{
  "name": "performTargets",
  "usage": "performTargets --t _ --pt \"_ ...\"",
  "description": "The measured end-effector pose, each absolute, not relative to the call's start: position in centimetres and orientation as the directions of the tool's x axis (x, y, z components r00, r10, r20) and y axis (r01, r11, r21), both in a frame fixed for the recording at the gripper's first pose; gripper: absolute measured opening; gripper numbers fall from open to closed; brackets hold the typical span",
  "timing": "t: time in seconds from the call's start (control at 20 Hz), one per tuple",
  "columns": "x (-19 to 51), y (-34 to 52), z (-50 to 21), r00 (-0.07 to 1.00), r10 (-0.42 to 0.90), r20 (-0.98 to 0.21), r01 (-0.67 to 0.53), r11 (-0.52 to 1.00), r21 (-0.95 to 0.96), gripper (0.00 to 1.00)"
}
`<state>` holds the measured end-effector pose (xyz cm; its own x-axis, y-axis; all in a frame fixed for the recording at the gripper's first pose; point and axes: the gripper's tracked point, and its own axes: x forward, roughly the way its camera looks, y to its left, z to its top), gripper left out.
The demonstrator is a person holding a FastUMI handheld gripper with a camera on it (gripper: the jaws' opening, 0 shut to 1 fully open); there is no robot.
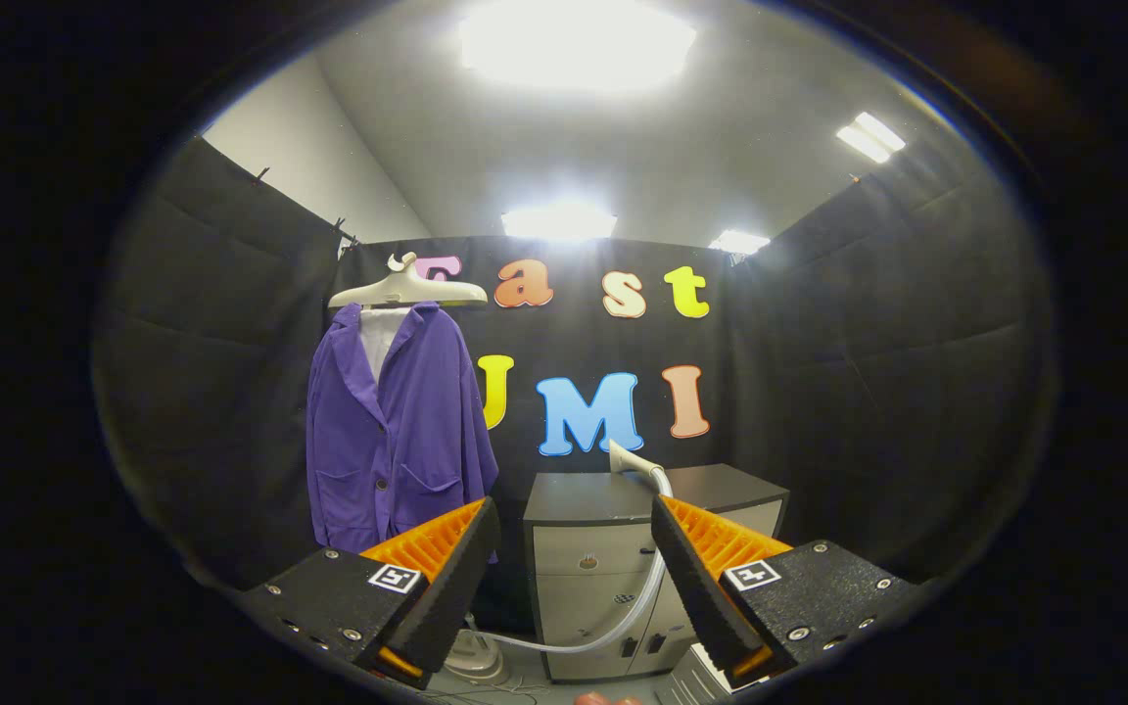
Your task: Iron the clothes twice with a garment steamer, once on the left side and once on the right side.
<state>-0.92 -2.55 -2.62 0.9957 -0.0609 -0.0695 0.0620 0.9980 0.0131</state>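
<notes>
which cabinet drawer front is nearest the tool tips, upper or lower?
The upper drawer front: it sits level with the open tool's fingertips, in the gap between them. The lower front lies further down, where the steamer hose crosses it.

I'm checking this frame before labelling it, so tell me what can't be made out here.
- Steamer head on the cabinet: partly behind the right finger, shape unclear, gripper view.
- Hose: its lower run passes behind the left finger toward the steamer base, which is cut off low between the fingers.
- Purple jacket: hem hidden by the left finger.
- Gripper: jaws open, holding nothing.
</notes>
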Motion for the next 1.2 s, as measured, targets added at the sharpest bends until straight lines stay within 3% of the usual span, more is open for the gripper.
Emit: performTargets --t 0.75,1.2 --pt "2.2 -5.9 -3.2 0.985 -0.139 -0.102 0.138 0.99 -0.014 0.96" --pt "13.9 -12.2 -1.1 0.984 -0.136 -0.114 0.139 0.99 0.02 0.96"
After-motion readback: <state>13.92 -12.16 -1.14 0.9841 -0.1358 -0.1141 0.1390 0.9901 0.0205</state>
